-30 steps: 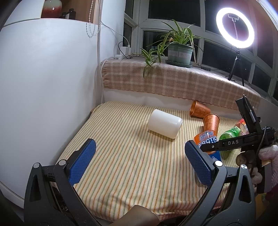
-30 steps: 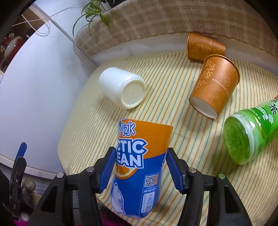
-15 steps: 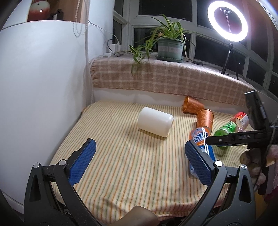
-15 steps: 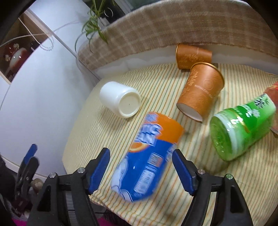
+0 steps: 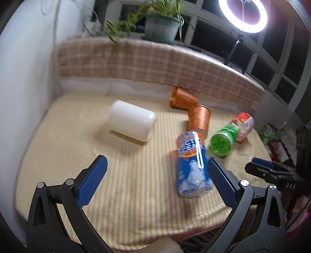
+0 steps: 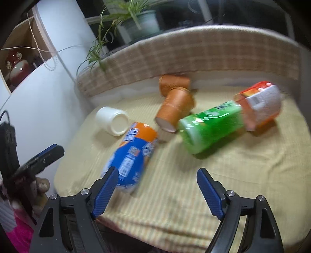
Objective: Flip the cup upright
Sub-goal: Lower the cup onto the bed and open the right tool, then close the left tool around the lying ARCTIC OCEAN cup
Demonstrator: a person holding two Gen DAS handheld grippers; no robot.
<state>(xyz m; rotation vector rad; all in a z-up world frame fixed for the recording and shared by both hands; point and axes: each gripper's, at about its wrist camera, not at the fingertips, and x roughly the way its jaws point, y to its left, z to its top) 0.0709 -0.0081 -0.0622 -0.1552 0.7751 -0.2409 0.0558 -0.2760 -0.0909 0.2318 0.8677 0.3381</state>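
Lying on its side at the near edge of the striped cloth (image 6: pixel 175 175), a blue-and-orange can (image 6: pixel 132 153) sits just ahead of the right gripper (image 6: pixel 157 190), whose blue-padded jaws stand wide apart and hold nothing. The can overlaps the left pad at lower centre of that frame. In the left wrist view the left gripper (image 5: pixel 155 183) also has its jaws spread and empty, with the same can just inside the right pad, at centre right.

Beyond the can, a green bottle (image 6: pixel 211 128) lies on its side, base toward the camera, with a red-and-white container (image 6: pixel 260 105) toppled against its far end at upper right. Nothing shows of what they hold. Left of the bottle, an orange paper cup (image 6: pixel 175 109) lies tipped, its closed bottom facing the lens; a second orange cup (image 6: pixel 173 83) lies behind it, touching, against the white ledge. A white cup (image 6: pixel 113 123) lies on its side at centre left, base showing, well apart from the right gripper.

Farthest back, a potted plant (image 5: pixel 161 27) stands on the checked sill, and a ring light (image 5: pixel 243 13) glows at upper right.
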